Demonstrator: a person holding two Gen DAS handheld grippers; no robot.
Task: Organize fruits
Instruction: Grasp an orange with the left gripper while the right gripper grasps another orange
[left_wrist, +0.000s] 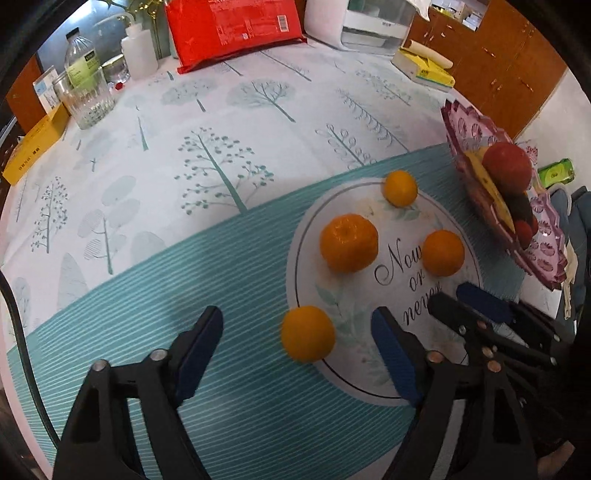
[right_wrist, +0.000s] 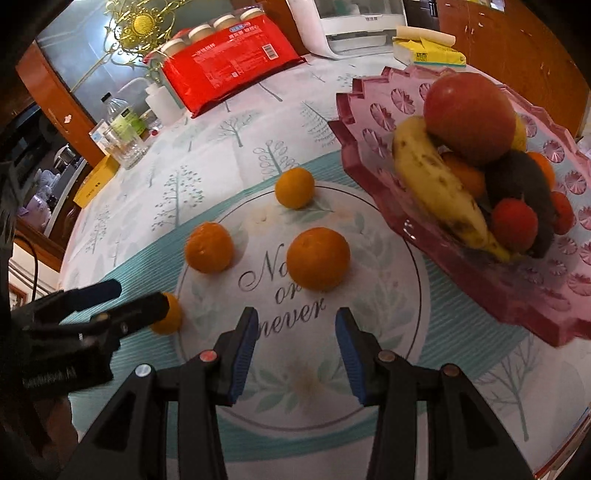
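Observation:
Several oranges lie on the round printed patch of the tablecloth (left_wrist: 391, 266). My left gripper (left_wrist: 299, 332) points down over the nearest orange (left_wrist: 308, 334), which sits between its blue pads with gaps on both sides; the jaws are open. My right gripper (right_wrist: 297, 332) is open with only cloth between its pads, just short of a larger orange (right_wrist: 318, 258). Two more oranges (right_wrist: 208, 247) (right_wrist: 294, 187) lie farther back. To the right a pink glass dish (right_wrist: 354, 122) holds a red apple (right_wrist: 469, 118), a banana (right_wrist: 439, 184) and other fruit.
At the table's far side are a red packet (left_wrist: 236, 29), a white appliance (right_wrist: 354, 22) and a yellow tissue pack (left_wrist: 424, 68). A glass jar (left_wrist: 86, 98), bottles and a yellow box (left_wrist: 37, 147) stand at the far left. The two grippers hang close side by side.

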